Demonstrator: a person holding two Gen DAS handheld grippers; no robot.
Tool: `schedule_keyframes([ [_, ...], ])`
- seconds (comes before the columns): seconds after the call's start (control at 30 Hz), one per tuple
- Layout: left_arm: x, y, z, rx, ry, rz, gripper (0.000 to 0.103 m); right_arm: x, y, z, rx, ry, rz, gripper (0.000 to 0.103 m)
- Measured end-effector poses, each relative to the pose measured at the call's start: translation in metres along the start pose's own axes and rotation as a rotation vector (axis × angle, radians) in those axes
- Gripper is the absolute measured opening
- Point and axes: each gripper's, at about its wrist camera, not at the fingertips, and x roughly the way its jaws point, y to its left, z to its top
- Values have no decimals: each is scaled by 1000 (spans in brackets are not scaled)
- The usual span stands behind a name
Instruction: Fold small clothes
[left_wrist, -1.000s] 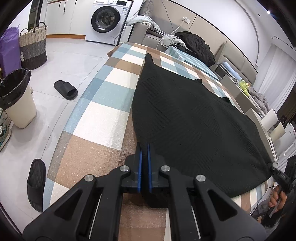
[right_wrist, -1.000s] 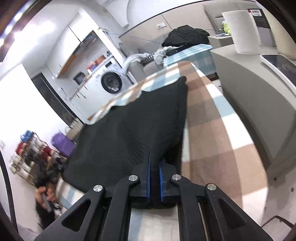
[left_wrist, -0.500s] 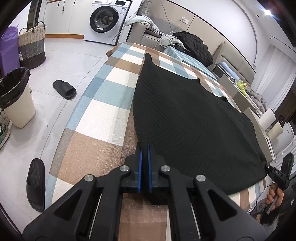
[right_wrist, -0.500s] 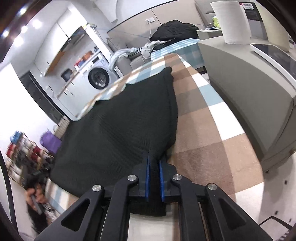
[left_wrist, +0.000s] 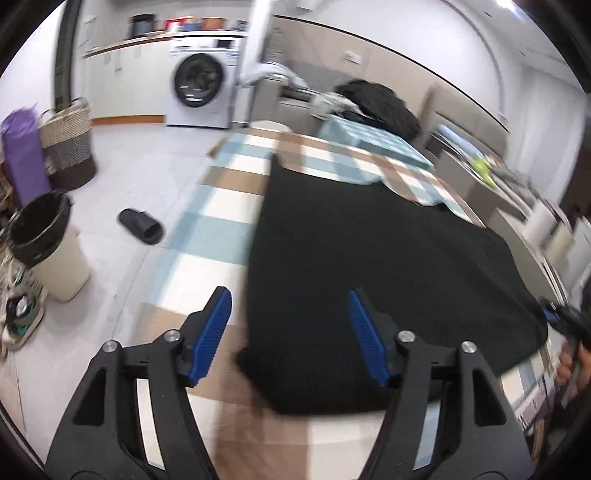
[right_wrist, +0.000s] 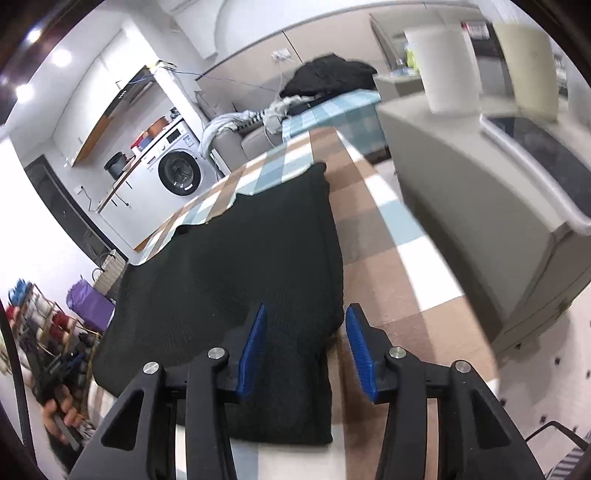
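Both claws have just been opening and are standing released, the left gripper (left_wrist: 290, 332) and right gripper (right_wrist: 306, 349) each hovering over a near corner of the black garment (left_wrist: 369, 266) lying flat ahead on the checked table (left_wrist: 207, 236), apparently completing this fold.

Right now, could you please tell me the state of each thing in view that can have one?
Left claw: open, jaws just opened, gripping nothing.
Right claw: open, jaws just opened, garment corner lies loose between them.
Black garment: flat on the checked table.
Washing machine: door shut.
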Motion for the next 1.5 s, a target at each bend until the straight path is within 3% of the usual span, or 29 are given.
schedule_keyframes([
  [0.07,7,-19,-1,42,15,-16,64,12,-4,3,37,14,-1,43],
  [0.13,14,-33,-2,72,26,-33,64,19,-4,5,52,12,-18,33],
  [0.2,20,-46,-4,105,40,-41,64,17,2,5,26,1,-5,13],
  [0.3,23,-58,-8,140,44,-41,64,0,13,2,-38,-52,3,8],
  [0.43,28,-60,-14,139,71,-60,64,1,12,-3,-70,-24,-53,8],
  [0.53,30,-61,-16,137,81,-59,64,6,11,-3,-69,-8,-114,15],
  [0.63,32,-68,-15,151,80,-82,64,-9,20,-2,-103,-69,-144,30],
  [0.77,44,-95,-13,223,95,-118,64,-19,55,-3,-248,-97,-137,30],
  [0.87,61,-122,-12,303,118,-122,64,1,83,-9,-331,-34,-91,39],
  [0.93,70,-132,-12,333,139,-122,64,25,99,-12,-376,28,-85,39],
  [1.03,82,-134,-15,326,180,-91,64,55,117,-16,-445,77,-90,39],
  [1.1,85,-126,-16,278,193,-110,64,70,124,-20,-488,106,-137,39],
  [1.2,84,-113,-16,250,194,-106,64,73,116,-26,-514,111,-193,39],
  [1.33,80,-103,-20,235,181,-98,64,53,82,-21,-422,87,-257,39],
  [1.43,74,-109,-23,240,173,-79,64,35,73,-25,-407,64,-251,38],
  [1.5,65,-119,-28,257,166,-122,64,25,84,-34,-442,49,-240,39],
])
